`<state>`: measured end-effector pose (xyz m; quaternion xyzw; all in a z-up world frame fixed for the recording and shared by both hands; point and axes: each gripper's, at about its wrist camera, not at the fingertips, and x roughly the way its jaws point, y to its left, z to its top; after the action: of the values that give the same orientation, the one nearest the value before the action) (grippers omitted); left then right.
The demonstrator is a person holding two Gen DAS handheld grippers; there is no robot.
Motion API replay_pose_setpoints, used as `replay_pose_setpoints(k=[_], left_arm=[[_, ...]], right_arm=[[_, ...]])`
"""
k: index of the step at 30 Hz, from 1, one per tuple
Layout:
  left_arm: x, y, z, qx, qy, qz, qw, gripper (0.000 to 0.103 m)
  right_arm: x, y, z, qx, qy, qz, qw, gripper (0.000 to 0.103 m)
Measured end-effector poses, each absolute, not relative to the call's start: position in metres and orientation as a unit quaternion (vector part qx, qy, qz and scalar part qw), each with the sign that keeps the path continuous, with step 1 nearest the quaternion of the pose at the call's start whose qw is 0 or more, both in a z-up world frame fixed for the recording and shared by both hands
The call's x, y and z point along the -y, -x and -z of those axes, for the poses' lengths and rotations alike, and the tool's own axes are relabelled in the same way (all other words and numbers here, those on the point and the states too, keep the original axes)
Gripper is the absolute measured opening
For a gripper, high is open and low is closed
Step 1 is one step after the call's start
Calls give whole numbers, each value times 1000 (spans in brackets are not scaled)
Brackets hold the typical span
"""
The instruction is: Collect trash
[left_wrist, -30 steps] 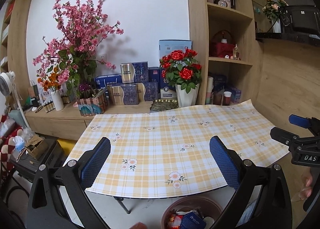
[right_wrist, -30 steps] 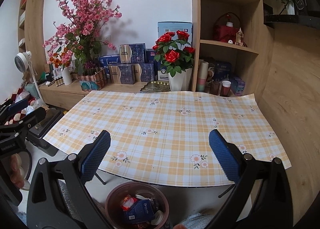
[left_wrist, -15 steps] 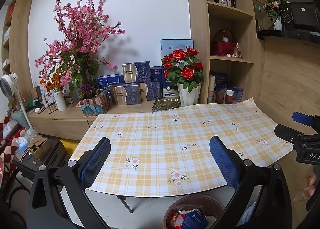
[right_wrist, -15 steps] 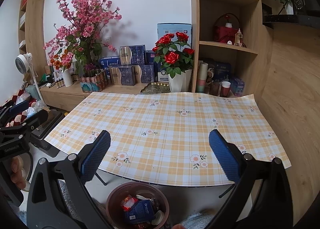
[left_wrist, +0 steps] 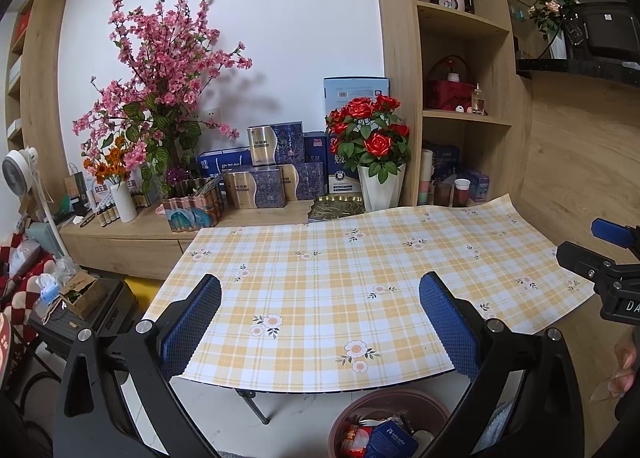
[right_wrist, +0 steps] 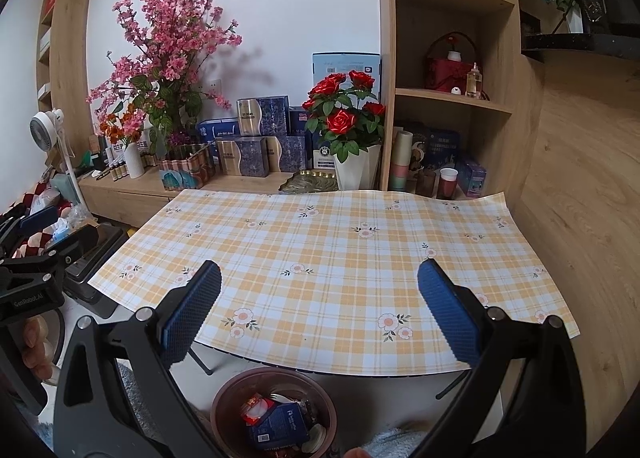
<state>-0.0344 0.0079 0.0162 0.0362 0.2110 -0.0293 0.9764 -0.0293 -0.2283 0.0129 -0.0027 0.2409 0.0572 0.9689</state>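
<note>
Trash is seen only inside the bin (right_wrist: 273,414) under the table's (right_wrist: 332,258) near edge. Left gripper (left_wrist: 320,322) and right gripper (right_wrist: 319,310) are held wide open, empty. A last check of the tabletop is advised.

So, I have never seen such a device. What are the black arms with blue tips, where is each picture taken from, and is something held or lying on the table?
These are two hand-held grippers, one in each hand of a person. Each carries a camera looking forward along its two fingers. One picture is from the left gripper, the other from the right gripper. Both are open and hold nothing. The checked tablecloth shows nothing lying on it. Below the table's near edge stands a bin with trash inside.
</note>
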Motion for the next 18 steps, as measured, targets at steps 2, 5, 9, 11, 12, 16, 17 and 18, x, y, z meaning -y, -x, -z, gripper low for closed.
replay_pose_setpoints(k=[2, 5, 9, 11, 12, 16, 17, 18], left_arm=[[-8, 34, -16, -212, -35, 29, 976, 97], [-9, 35, -16, -212, -35, 29, 976, 97], [-9, 36, -17, -210, -37, 28, 977, 97], [-9, 36, -17, -209, -36, 29, 977, 97], [-9, 36, -17, -210, -36, 29, 977, 97], [-9, 37, -17, -214, -33, 32, 976, 97], [-8, 37, -18, -214, -35, 30, 976, 97], [-7, 38, -17, -213, -39, 25, 976, 97]], right_arm=[[228, 29, -13, -241, 3, -57, 969, 97], [228, 29, -13, -240, 3, -57, 969, 97], [229, 29, -14, -240, 4, -57, 969, 97], [228, 30, -14, -240, 4, -57, 969, 97], [228, 30, -14, -240, 3, -57, 969, 97], [227, 30, -16, -240, 5, -58, 969, 97], [227, 30, -16, -240, 5, -58, 969, 97], [227, 30, -16, -240, 4, -58, 969, 97]])
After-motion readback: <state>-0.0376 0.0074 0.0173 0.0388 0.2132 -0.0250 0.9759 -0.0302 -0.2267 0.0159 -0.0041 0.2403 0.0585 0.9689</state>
